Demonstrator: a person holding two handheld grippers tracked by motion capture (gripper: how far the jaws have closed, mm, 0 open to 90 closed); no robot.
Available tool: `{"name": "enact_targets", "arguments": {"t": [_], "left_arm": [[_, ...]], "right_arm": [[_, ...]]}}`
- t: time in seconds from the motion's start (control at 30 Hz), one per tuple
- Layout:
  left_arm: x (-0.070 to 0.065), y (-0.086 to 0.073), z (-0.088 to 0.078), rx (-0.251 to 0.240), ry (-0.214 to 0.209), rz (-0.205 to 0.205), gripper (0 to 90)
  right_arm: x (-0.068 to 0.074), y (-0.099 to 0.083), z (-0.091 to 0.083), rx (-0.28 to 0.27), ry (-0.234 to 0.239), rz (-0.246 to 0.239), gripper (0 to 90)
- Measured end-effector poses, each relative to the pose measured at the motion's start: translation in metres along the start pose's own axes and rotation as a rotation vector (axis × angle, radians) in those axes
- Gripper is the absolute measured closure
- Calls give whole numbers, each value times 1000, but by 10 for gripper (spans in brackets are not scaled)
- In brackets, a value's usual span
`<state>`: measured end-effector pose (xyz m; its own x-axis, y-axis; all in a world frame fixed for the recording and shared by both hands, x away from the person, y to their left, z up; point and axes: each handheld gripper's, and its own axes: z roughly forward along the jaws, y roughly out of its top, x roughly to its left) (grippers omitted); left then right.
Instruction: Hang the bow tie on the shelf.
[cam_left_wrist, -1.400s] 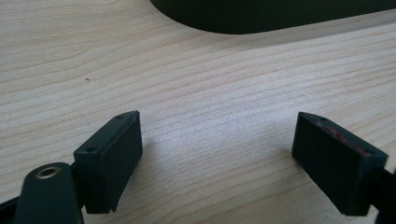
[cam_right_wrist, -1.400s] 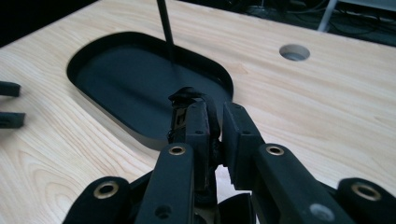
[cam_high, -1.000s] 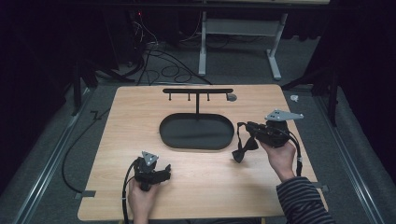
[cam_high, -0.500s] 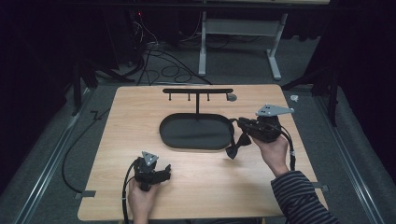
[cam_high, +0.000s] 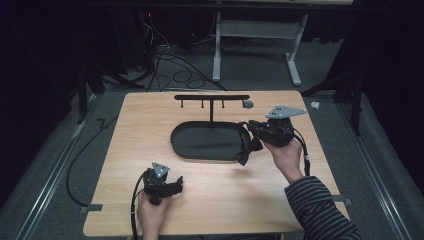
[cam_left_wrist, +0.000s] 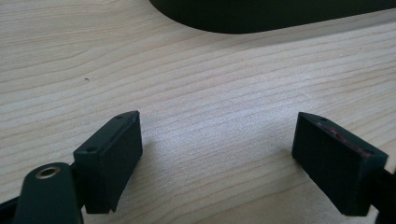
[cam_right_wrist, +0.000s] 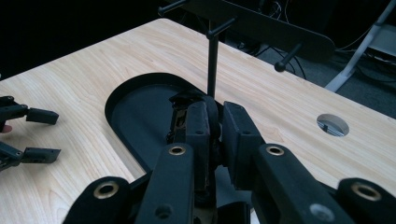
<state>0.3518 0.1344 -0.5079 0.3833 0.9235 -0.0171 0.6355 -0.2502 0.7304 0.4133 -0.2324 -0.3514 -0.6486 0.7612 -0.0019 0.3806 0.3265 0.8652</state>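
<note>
The right gripper (cam_high: 248, 141) is held up over the right end of the black oval tray (cam_high: 200, 150). Its jaws are pressed shut on a black strap-like thing (cam_high: 244, 149). In the high view the black thing hangs down from the jaws, and its lower end is by the tray's right rim. In the right gripper view, the black thing (cam_right_wrist: 211, 122) sits squeezed between the two jaws, with the tray (cam_right_wrist: 122, 100) under and behind it.

A black stand with a thin post and a flat bar with pegs (cam_high: 211, 98) rises from the back of the tray.

The left gripper (cam_high: 175, 185) is low over the wooden table (cam_high: 130, 130), near the front edge, well apart from the tray. Its jaws are wide apart with nothing between them. The left gripper view shows bare wood between the jaws and the tray's edge farther off
</note>
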Motion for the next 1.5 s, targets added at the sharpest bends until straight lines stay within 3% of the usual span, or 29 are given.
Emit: {"name": "enact_targets", "arguments": {"t": [0.9, 1.5], "left_arm": [[0, 0, 0, 1, 0, 1, 163], [0, 0, 0, 1, -1, 0, 163]], "right_arm": [[10, 29, 21, 6, 5, -39, 828], [14, 50, 48, 15, 7, -42, 828]]}}
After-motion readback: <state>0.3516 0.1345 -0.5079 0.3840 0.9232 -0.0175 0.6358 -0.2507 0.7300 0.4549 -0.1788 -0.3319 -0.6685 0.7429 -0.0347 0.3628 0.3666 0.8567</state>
